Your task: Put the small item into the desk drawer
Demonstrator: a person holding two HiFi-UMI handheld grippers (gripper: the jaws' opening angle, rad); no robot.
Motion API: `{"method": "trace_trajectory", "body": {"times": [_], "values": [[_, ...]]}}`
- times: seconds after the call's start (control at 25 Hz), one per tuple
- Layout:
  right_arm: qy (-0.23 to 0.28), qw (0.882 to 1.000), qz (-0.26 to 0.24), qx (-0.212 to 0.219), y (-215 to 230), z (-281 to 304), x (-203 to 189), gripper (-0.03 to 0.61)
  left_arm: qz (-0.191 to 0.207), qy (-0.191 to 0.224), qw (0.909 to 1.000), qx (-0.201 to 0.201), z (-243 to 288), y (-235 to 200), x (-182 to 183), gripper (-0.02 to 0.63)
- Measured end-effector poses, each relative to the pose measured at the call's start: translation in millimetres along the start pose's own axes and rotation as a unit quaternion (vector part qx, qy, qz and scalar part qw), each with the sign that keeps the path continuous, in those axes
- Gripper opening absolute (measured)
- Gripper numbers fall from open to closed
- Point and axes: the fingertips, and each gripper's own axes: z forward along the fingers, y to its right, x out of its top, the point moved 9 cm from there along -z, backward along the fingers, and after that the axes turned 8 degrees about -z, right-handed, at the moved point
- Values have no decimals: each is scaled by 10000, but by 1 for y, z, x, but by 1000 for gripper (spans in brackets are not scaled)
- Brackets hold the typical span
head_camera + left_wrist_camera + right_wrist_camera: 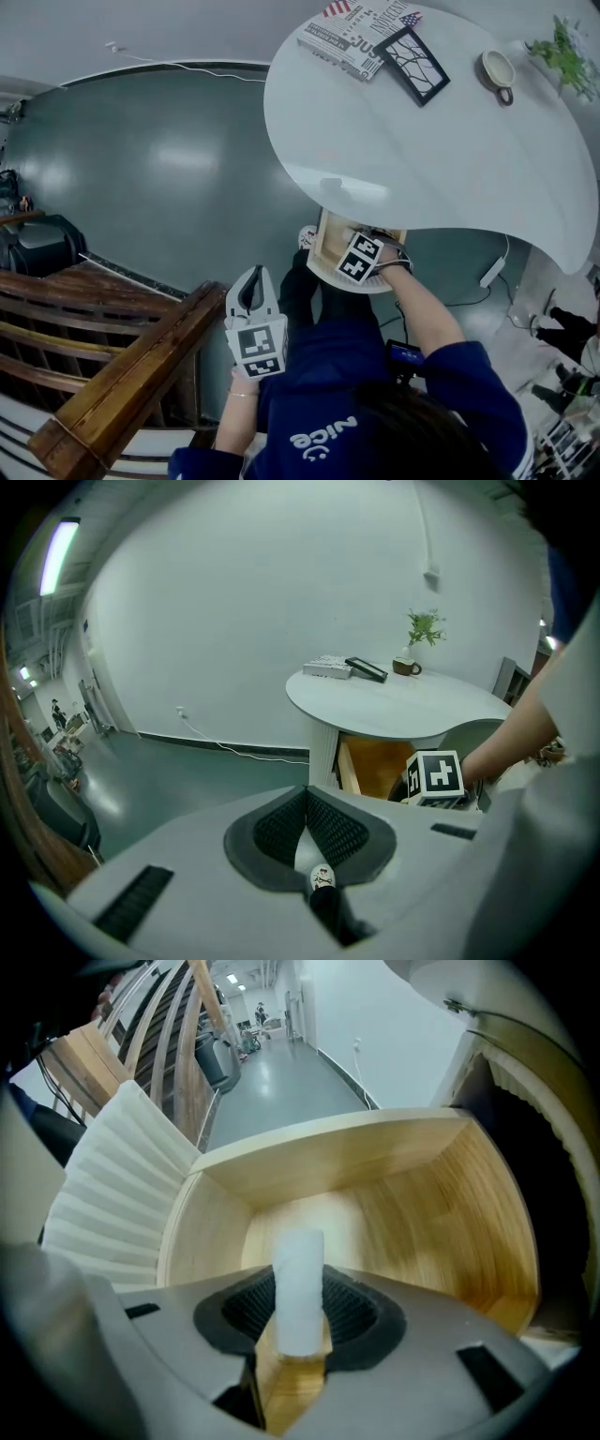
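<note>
Right gripper view shows the right gripper (300,1321) closed on a short white cylinder (299,1269), the small item of the task. Its pads clamp the lower part, and the upper end sticks out past the jaw tips. The gripper points down into the open wooden drawer (412,1213), so the cylinder hangs above the bare drawer floor and touches no wall.

In the head view the drawer (328,246) stands pulled out from under the round white table (441,159). The left gripper (251,286) is held back near the person's body, well apart from the drawer. Its jaws are pressed together with nothing between them.

The main risk is probably the release. The cylinder is round and the drawer floor looks smooth. If the jaws part while it hangs clear of the floor, it could land on its end, tip over and roll, or bounce toward the low front edge.

A second risk lies in the grip. Only part of the cylinder sits between the pads, so a knock against the drawer wall or the table's underside could swing it askew or push it out early.

The drawer itself may also slide if the gripper leans on its rim, and the left gripper is too far off to steady it.
</note>
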Motion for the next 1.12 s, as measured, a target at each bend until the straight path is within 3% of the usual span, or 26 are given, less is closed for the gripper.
{"method": "trace_trajectory", "body": {"times": [0.88, 1.12], "values": [[-194, 9996, 74, 184, 8, 37, 4, 160, -28, -189, 9996, 230, 4, -22, -8, 5], [-270, 9995, 61, 129, 8, 44, 1, 160, -486, -194, 9985, 180, 5, -27, -9, 5]]}}
